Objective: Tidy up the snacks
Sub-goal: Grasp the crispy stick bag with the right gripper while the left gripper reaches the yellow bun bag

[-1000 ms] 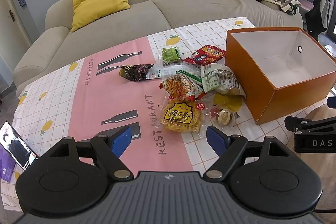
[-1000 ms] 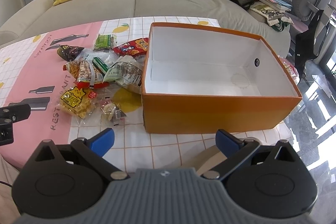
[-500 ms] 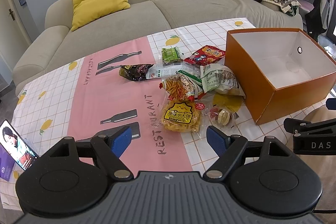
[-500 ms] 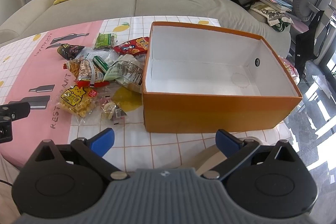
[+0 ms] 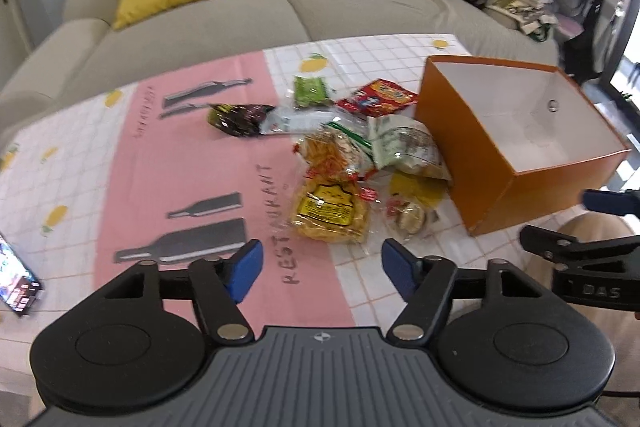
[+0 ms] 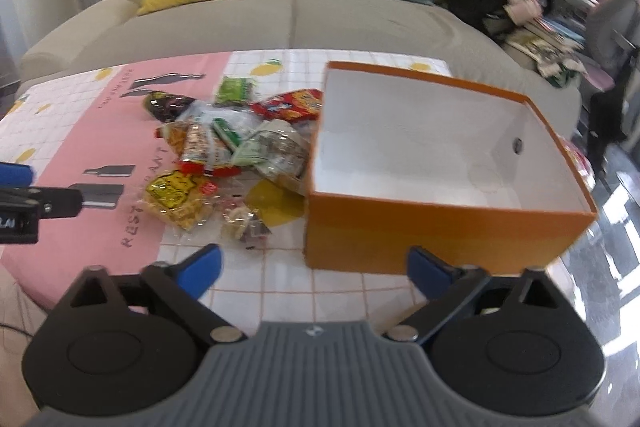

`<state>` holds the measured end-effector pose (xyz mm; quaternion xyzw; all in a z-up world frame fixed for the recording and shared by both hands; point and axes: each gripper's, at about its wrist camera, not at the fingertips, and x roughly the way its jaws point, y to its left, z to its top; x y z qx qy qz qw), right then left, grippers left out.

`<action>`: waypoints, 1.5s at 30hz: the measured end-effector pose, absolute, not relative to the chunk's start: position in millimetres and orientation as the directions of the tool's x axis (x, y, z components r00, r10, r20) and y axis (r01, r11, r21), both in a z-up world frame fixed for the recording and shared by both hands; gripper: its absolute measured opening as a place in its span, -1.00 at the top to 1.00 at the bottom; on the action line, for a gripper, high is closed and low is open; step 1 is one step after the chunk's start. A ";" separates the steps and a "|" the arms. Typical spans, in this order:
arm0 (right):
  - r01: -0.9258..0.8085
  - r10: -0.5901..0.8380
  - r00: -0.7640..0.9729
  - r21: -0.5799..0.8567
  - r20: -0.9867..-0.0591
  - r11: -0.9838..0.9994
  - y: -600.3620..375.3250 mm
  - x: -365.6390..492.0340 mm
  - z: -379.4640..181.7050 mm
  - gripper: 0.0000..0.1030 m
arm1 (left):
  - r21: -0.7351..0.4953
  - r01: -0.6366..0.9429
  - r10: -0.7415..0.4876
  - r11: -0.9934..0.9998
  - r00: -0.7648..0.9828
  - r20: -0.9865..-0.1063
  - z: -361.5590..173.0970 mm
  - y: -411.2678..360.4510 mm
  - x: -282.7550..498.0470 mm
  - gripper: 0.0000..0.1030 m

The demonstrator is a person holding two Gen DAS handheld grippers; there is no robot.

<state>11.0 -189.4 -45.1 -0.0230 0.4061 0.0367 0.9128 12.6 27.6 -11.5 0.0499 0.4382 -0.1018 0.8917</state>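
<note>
Both claws have just been narrowing w/ nothing btwn the pads: left gripper (image 5: 322, 269) and right gripper (image 6: 314, 269) are part open, empty, hovering over the near table edge, so prob. readying for a first pick. Snacks (image 5: 340, 167) lie piled mid-table just left of the box (image 6: 440, 223), yellow pack (image 5: 328, 213) nearest the left claw. Box is empty, so nothing's sorted yet; sofa (image 6: 280, 23) beyond.
</note>
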 end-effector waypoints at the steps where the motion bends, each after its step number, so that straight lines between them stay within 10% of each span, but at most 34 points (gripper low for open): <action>1: -0.107 0.059 0.669 -0.017 -0.741 0.994 -186.3 12.5 -45.3 -0.56 | -0.014 0.225 -0.147 0.974 0.588 -0.795 -12.6 30.1 14.9 -0.47; 26: -0.444 0.284 0.620 -0.029 -0.731 0.896 -102.9 145.0 -73.7 -0.07 | -0.134 0.288 -0.259 0.948 0.458 -0.850 -66.6 65.4 105.2 -0.73; 45: -0.381 0.299 0.546 0.085 -0.783 0.921 -102.2 182.6 -108.6 0.40 | -0.157 0.380 -0.325 0.912 0.433 -0.841 -93.2 48.1 120.1 -0.77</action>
